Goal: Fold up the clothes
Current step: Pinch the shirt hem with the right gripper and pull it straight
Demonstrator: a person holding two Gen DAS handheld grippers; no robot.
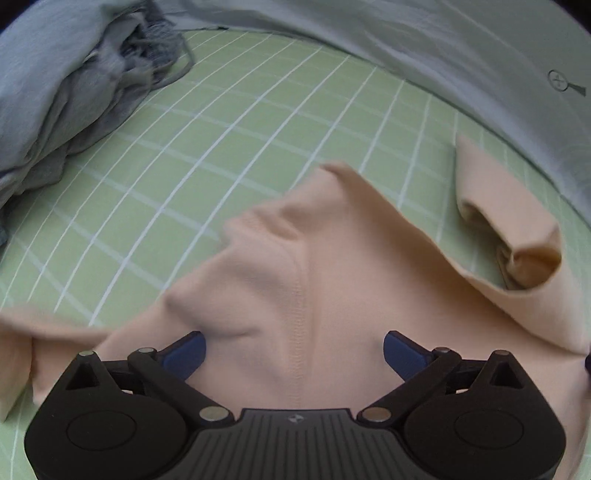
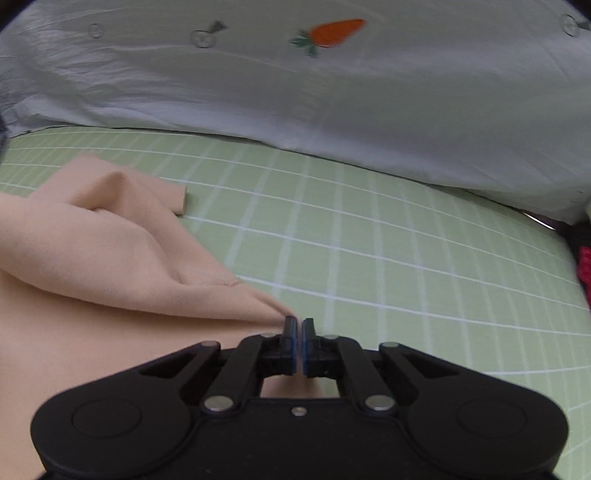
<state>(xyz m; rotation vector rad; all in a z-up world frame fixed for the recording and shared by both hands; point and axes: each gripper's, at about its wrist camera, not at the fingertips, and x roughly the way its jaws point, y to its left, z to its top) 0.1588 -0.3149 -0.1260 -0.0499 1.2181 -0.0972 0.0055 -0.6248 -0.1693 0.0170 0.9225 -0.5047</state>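
Now the peach garment is lying rumpled on the green checked bed sheet, near the white pillow. The right claw is sitting closed at the garment's edge; whether it is pinching cloth I cannot tell. The left claw is hanging wide over the garment and should be taking a matching edge before any lifting.

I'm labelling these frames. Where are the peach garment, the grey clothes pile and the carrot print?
peach garment (image 1: 325,280): left wrist view, on its centre seam.
grey clothes pile (image 1: 74,99): left wrist view, on the crumpled middle.
carrot print (image 2: 334,32): right wrist view, on the orange body.
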